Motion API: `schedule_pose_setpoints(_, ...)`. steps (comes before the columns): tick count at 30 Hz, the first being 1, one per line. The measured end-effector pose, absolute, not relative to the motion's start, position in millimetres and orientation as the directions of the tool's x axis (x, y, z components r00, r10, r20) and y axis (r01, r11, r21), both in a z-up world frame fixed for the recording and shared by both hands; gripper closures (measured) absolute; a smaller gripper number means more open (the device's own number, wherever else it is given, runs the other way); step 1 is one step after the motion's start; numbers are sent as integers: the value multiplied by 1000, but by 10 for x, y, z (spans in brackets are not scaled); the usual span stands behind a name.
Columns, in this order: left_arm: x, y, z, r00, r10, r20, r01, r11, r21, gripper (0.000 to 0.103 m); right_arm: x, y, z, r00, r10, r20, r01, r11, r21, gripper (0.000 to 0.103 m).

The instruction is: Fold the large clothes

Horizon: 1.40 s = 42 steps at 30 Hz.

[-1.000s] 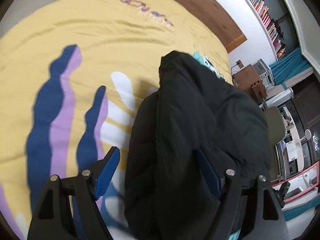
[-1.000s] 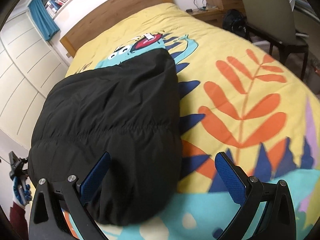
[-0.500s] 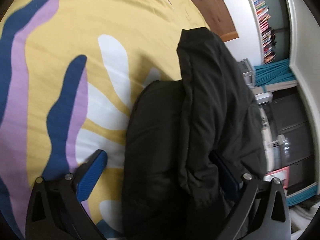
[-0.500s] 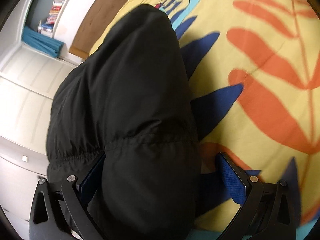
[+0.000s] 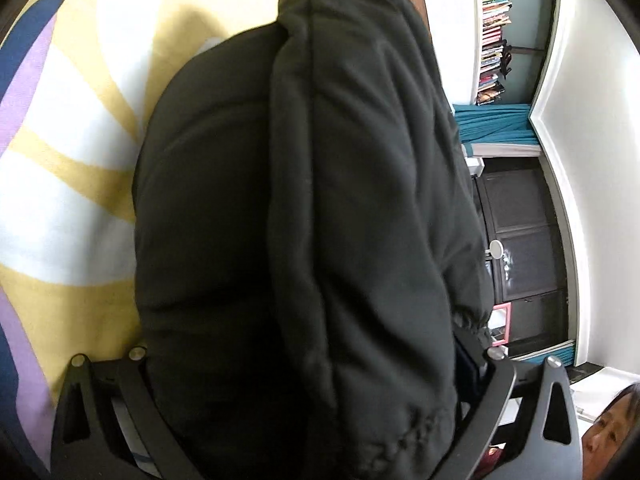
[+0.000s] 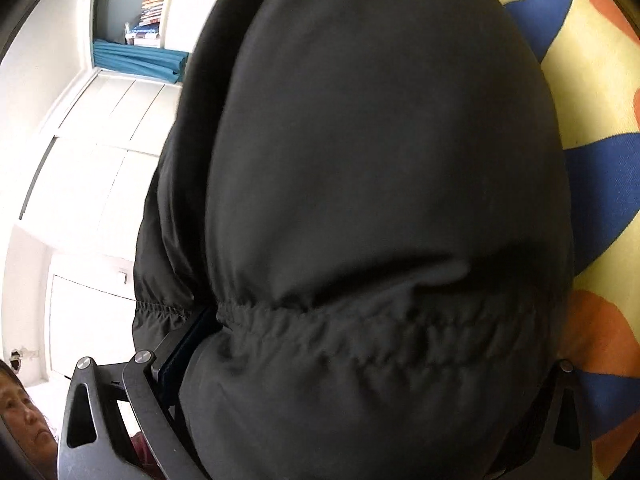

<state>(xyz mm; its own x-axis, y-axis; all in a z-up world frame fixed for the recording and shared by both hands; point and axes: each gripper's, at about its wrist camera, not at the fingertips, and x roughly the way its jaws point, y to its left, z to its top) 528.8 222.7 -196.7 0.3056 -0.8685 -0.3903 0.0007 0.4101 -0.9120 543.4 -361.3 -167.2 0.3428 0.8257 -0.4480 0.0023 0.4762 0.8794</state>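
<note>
Jacket bulk (image 5: 312,216), black and padded, is filling most of both wrist views and is lying folded on the yellow patterned bedspread (image 5: 72,208).

Left gripper (image 5: 304,364): jaws are standing at their widest, with the thick folded edge of the jacket sitting between the two arms. The left arm is showing bare beside the fabric; the right arm's blue pad (image 5: 468,364) is only partly visible, with the jacket's gathered hem bulging over it. Whether the pads are pressing the fabric or merely flanking it cannot be told from this view.

Right gripper (image 6: 360,364): jaws are also spread wide, and the jacket's elasticated hem (image 6: 360,344) is running across the whole gap between them. The left pad (image 6: 188,344) is lying against the side of the fabric; the right finger is mostly hidden behind the bulge, with only its upper screw and frame showing. Actual clamping cannot be confirmed here either.

Bedspread is showing white and purple shapes on the left-wrist side and blue and orange leaf shapes (image 6: 600,184) on the right-wrist side. Bookshelf (image 5: 492,28) and teal curtain (image 5: 496,128) are appearing beyond the jacket; white wardrobe doors (image 6: 92,168) are appearing in the right-wrist view. Part of a person (image 6: 24,408) is appearing at the lower corner.
</note>
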Motion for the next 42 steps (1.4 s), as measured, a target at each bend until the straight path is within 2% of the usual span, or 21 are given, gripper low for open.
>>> schedule_pose_setpoints(8, 5334, 2091, -1934, 399, -803, -443, -24, 474, -880, 1, 5436, -3503, -1675, 366, 797, -480, 12, 512, 859, 0)
schedule_pose_setpoints(10, 5342, 2060, -1908, 415, -802, -430, -17, 465, -885, 3, 5419, -3466, -1653, 364, 805, -469, 18, 497, 868, 0)
schedule_pose_setpoints(12, 5336, 2011, -1908, 425, -819, -385, -4, 424, -906, 21, 5405, -3433, -1617, 378, 804, -459, 12, 492, 871, 2)
schedule_pose_setpoints(14, 5336, 1978, -1890, 437, -825, -359, 13, 405, -914, 34, 5335, -3429, -1552, 394, 805, -444, -11, 487, 873, 17)
schedule_pose_setpoints(15, 5339, 1956, -1872, 443, -824, -353, 26, 405, -914, 43, 5306, -3427, -1534, 403, 808, -431, -23, 479, 877, 30)
schedule_pose_setpoints(16, 5341, 1931, -1839, 449, -822, -351, 43, 412, -910, 47, 5295, -3415, -1513, 410, 808, -423, -35, 477, 878, 39)
schedule_pose_setpoints(18, 5343, 1914, -1737, 463, -809, -363, 72, 442, -894, 60, 5283, -3382, -1463, 414, 806, -423, -58, 487, 872, 51)
schedule_pose_setpoints(21, 5353, 1836, -1568, 484, -782, -392, 112, 500, -859, 68, 5260, -3306, -1315, 432, 783, -448, -105, 537, 837, 64)
schedule_pose_setpoints(25, 5255, 1794, -1355, 501, -772, -392, 155, 526, -836, 73, 5212, -3216, -1082, 465, 741, -484, -161, 609, 777, 74)
schedule_pose_setpoints(28, 5223, 1754, -1212, 507, -776, -375, 179, 520, -835, 74, 5136, -3168, -942, 487, 724, -489, -183, 632, 753, 76)
schedule_pose_setpoints(42, 4747, 1713, -755, 521, -790, -324, 261, 508, -821, 76, 4914, -2981, -418, 545, 734, -406, -278, 615, 738, 79)
